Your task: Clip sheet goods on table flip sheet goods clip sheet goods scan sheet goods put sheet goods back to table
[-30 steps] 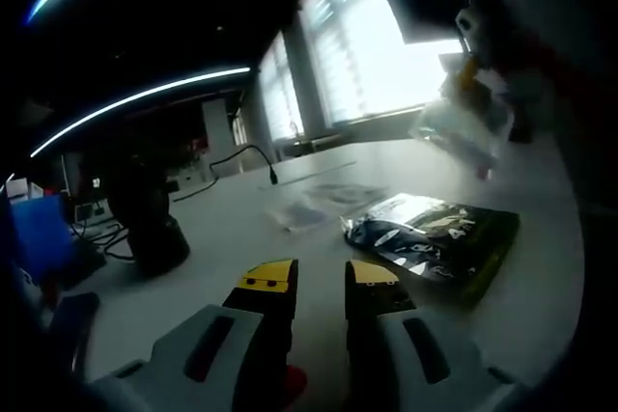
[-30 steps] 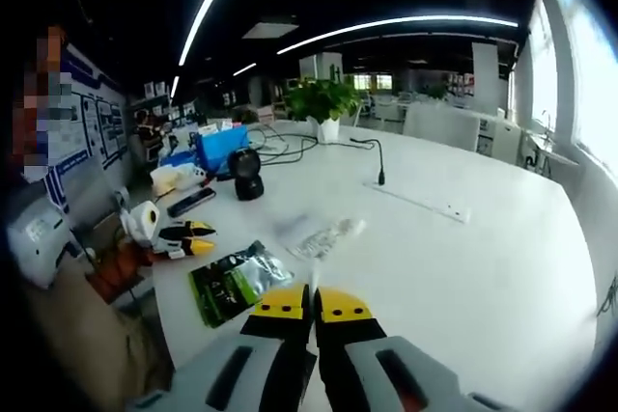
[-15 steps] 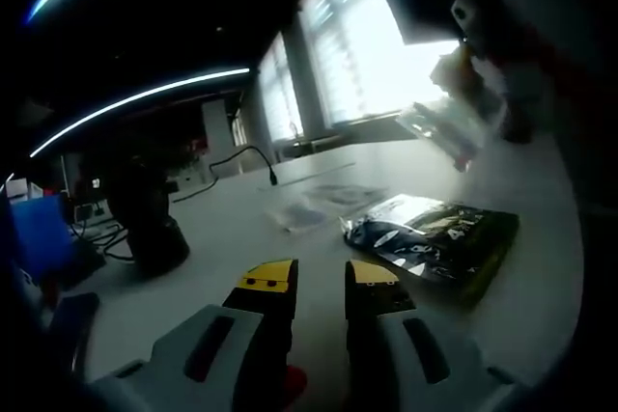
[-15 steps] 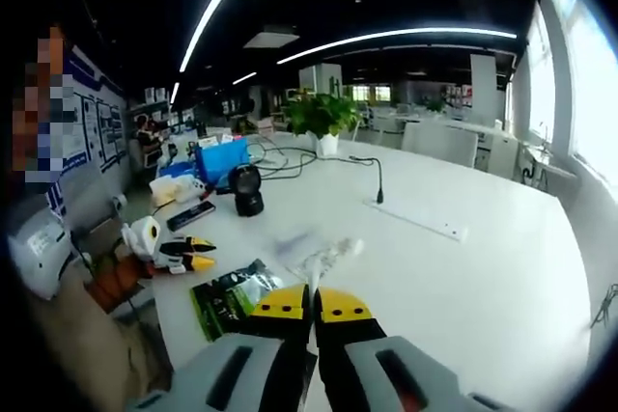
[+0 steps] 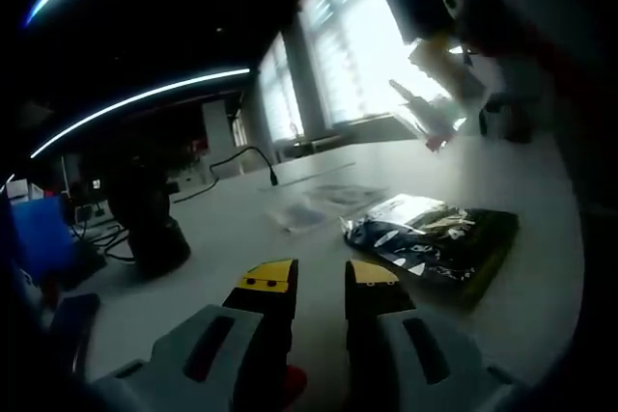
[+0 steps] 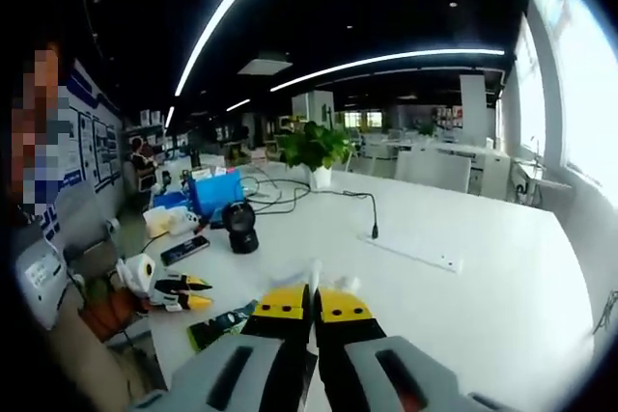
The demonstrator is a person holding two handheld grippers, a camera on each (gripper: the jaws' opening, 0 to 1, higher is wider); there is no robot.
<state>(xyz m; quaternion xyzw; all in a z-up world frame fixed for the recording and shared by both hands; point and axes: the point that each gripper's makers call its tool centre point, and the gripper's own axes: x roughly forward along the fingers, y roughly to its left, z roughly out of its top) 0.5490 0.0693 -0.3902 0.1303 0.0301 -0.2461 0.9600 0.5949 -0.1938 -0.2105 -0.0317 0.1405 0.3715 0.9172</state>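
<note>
Clear sheet goods, clamped in the right gripper, have risen off the table; left gripper idles, jaws apart; scanning comes next.

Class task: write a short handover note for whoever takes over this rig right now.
Left hand-held gripper: open, holding nothing, low over the white table.
Right hand-held gripper: shut on a clear sheet packet, raised above the table.
Dark green packet lies flat on the table; the scanner stands further back.
Done: packet clipped and lifted.
Left, probably: scan it, then lay it back down.
</note>
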